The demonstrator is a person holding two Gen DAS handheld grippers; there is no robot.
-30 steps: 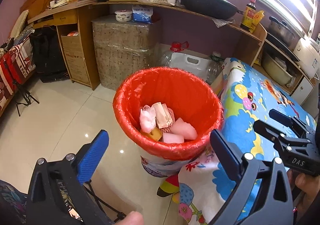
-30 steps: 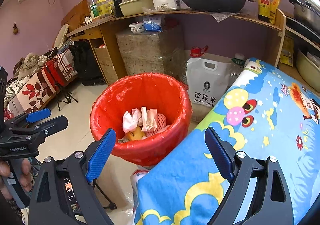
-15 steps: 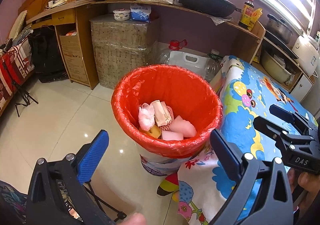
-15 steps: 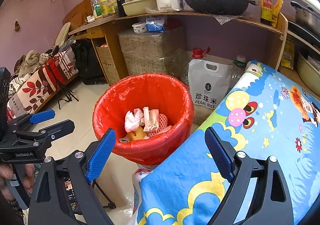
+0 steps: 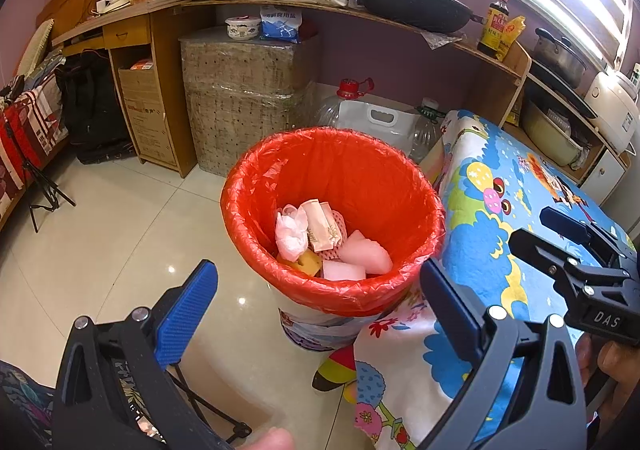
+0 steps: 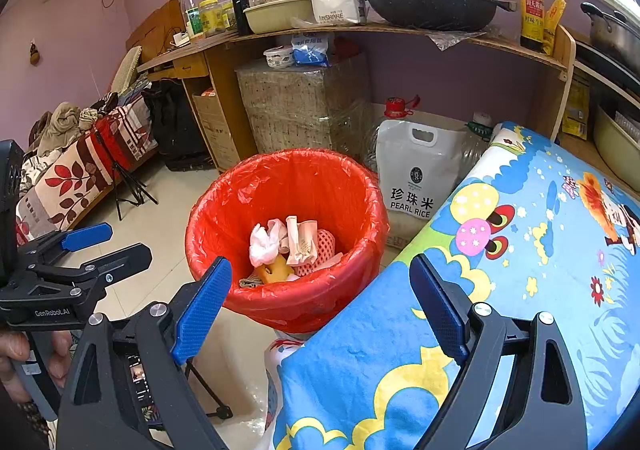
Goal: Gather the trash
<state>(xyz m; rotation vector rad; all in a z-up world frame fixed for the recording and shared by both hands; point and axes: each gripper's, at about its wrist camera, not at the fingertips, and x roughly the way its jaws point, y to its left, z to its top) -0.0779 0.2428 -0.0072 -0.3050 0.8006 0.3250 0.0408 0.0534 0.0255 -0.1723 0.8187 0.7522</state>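
Probably light, soft crumpled wrappers (image 5: 316,230) piled mid-frame inside red-lined round plastic bin (image 5: 256,185), best pinched at loose folds; left tongs (image 5: 318,290) and right tongs (image 6: 320,296) both agape, empty.

Glossy plastic bin liner (image 5: 352,173); glossy floor tiles (image 5: 100,262)

The red bin liner (image 5: 332,185) hides the trash (image 5: 320,234) lying deeper down.
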